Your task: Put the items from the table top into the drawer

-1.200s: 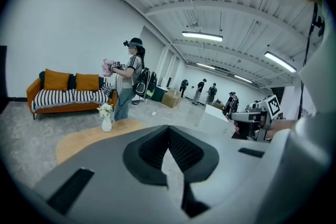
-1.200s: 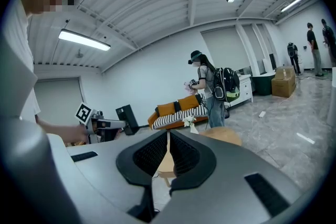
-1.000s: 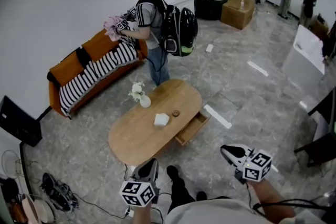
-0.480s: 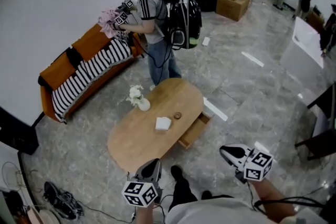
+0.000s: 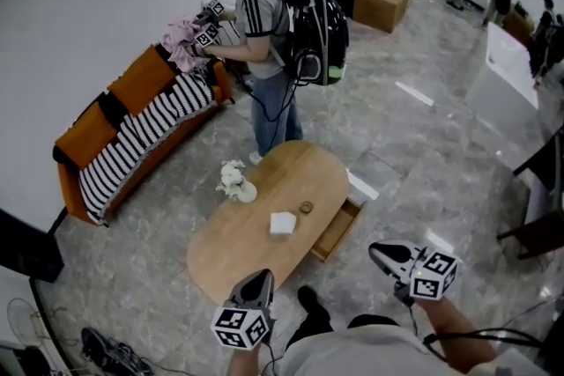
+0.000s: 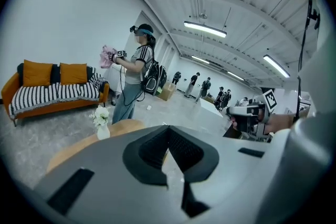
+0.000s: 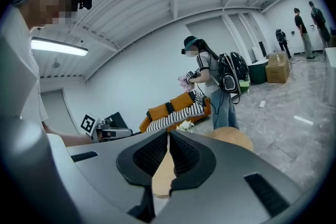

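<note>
An oval wooden table (image 5: 231, 244) carries a vase of white flowers (image 5: 236, 181), a white square block (image 5: 283, 223) and a small round brown thing (image 5: 306, 207). Its drawer (image 5: 339, 230) stands pulled out on the right side. My left gripper (image 5: 258, 280) hovers shut and empty at the table's near end. To the right of the table, over the floor, my right gripper (image 5: 379, 254) is also shut and empty. In the left gripper view the shut gripper (image 6: 168, 128) faces the table (image 6: 73, 147) and vase (image 6: 102, 121). The right gripper (image 7: 168, 134) looks across the table (image 7: 233, 137).
A person with a backpack (image 5: 269, 31) stands just beyond the table's far end, holding pink cloth. An orange sofa with a striped blanket (image 5: 132, 129) lines the left wall. Shoes (image 5: 110, 353) lie at the lower left, a dark chair (image 5: 539, 233) at the right.
The table and the person beyond it have come nearer and shifted right in the head view. Both grippers have travelled along with me, jaws unchanged.
</note>
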A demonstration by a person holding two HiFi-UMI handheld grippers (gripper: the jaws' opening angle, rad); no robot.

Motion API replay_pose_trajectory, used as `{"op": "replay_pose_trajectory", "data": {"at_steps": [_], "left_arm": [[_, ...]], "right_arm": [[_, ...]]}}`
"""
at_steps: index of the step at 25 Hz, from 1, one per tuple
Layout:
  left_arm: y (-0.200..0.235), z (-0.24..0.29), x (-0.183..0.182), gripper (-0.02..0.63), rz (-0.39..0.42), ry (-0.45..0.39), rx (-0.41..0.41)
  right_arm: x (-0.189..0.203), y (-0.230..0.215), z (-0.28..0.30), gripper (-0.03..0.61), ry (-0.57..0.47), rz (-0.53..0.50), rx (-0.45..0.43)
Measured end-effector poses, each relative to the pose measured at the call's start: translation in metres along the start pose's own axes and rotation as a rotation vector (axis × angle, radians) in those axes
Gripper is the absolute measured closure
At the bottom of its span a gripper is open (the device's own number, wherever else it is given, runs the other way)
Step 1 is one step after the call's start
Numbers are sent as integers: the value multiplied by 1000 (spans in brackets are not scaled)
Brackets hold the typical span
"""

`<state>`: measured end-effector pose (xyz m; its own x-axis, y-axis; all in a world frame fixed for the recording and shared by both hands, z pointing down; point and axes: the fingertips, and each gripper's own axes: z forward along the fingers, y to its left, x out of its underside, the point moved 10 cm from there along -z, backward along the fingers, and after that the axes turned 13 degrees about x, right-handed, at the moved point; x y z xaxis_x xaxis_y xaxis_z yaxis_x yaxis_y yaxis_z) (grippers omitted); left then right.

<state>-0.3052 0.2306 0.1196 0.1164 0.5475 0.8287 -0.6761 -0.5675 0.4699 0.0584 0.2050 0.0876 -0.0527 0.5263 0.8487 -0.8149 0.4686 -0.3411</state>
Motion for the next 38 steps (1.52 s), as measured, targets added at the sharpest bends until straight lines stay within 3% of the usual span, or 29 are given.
{"op": "replay_pose_trajectory", "data": {"at_steps": [7,16,24,31,38], "left_arm": [[24,27,-1,612,-22,7,58],[52,63,3,612,-56,47,111],[74,125,6,612,-49,103,55],[109,147,39,612,-57,172,2],[146,177,78,612,-115,185,-102]], "right_arm": [[1,-16,18,538,-8,67,25],[5,-29,54,538,37,51,45],[12,-83,81,537,98,62,40],[39,-108,118,537,173,74,20],[67,-128,155,537,248,97,-50]]}}
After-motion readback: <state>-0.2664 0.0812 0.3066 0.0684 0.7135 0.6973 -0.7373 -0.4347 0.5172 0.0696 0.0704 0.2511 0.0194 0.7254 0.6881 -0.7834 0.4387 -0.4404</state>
